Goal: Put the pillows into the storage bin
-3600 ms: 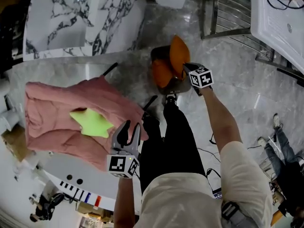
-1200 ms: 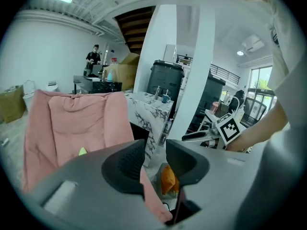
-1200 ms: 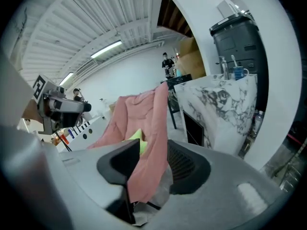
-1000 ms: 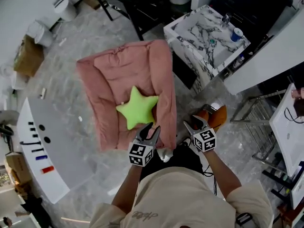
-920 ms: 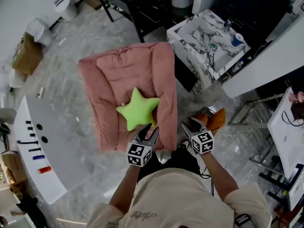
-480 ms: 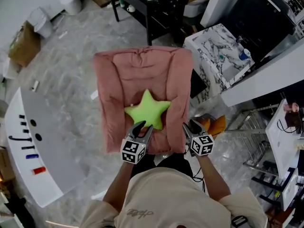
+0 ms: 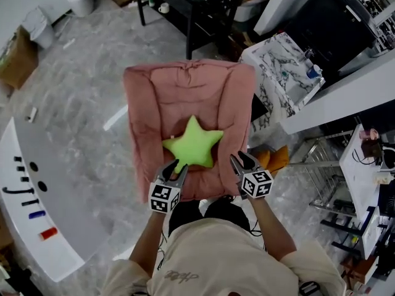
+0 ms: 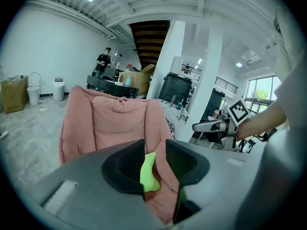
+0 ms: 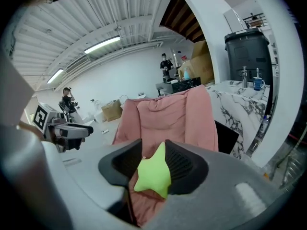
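A big pink cushion [image 7: 185,97] hangs in the air in front of me, with a green star pillow [image 7: 192,143] lying on it. My left gripper [image 7: 174,168] is shut on the cushion's near edge, left of the star. My right gripper [image 7: 241,164] grips the near right edge; its jaws have just been closing, with pink fabric between them. In the left gripper view, pink fabric [image 8: 115,123] and the star's edge [image 8: 149,174] sit between the jaws. In the right gripper view, the star [image 9: 153,174] fills the gap over the pink fabric [image 9: 168,114]. An orange pillow [image 7: 278,159] shows low behind the right gripper.
A marble-topped counter [image 7: 284,60] stands to the right, with a black table [image 7: 191,5] beyond the cushion. A white curved desk [image 7: 37,227] runs along the left. A metal rack [image 7: 327,184] is at the right, and a cardboard box [image 7: 15,60] at the far left.
The right gripper moved from beside the orange pillow to the cushion's near right edge. The cushion with the star has swung round and the room has shifted; the marble counter slid right.
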Demonstrator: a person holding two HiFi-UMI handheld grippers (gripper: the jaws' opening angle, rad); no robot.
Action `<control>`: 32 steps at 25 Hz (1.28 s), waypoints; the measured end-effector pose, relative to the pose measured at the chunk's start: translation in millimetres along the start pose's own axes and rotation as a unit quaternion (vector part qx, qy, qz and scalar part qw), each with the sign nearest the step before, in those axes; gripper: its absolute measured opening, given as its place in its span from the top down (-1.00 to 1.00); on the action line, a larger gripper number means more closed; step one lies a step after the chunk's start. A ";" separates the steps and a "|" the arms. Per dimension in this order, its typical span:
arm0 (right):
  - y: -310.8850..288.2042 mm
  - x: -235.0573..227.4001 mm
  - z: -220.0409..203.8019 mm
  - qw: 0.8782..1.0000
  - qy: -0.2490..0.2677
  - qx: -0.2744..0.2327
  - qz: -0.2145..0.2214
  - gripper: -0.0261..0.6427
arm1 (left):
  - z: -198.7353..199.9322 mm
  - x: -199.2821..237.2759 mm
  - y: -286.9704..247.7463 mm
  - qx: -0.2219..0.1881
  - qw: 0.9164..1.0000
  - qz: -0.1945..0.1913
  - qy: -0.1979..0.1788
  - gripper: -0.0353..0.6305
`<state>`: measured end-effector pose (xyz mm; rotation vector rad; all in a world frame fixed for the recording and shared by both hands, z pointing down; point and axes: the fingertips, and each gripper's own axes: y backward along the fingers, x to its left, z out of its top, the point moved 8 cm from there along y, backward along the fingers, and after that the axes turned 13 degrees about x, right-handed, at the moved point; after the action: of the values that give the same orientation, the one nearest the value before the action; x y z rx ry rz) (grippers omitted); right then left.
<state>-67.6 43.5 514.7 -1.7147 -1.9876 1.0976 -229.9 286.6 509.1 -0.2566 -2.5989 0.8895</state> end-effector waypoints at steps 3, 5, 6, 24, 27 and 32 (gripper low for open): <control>-8.2 8.2 5.5 1.000 0.016 0.012 0.006 0.47 | -2.9 7.5 -1.9 -0.004 1.000 -0.001 0.003 0.44; -14.9 10.9 2.9 0.999 0.022 0.025 0.014 0.47 | -4.8 9.2 -3.7 -0.007 1.000 0.002 0.003 0.44; -18.4 11.6 1.5 0.999 0.026 0.031 0.017 0.47 | -6.1 9.6 -4.2 -0.008 1.000 0.004 0.004 0.44; -173.4 -10.0 29.3 0.982 0.085 0.121 0.118 0.47 | -25.3 21.8 9.5 -0.005 0.986 0.093 0.137 0.44; -205.7 -19.5 32.2 0.977 0.096 0.137 0.132 0.47 | -30.7 21.8 5.7 0.001 0.983 0.107 0.152 0.44; -255.0 -31.3 34.4 0.975 0.090 0.156 0.131 0.46 | -46.9 28.7 -0.5 0.023 0.976 0.129 0.173 0.44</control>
<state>-263.9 2.5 678.9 -1.8601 -1.4228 1.2136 -236.9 320.4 552.0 -0.6854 -2.2516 0.8966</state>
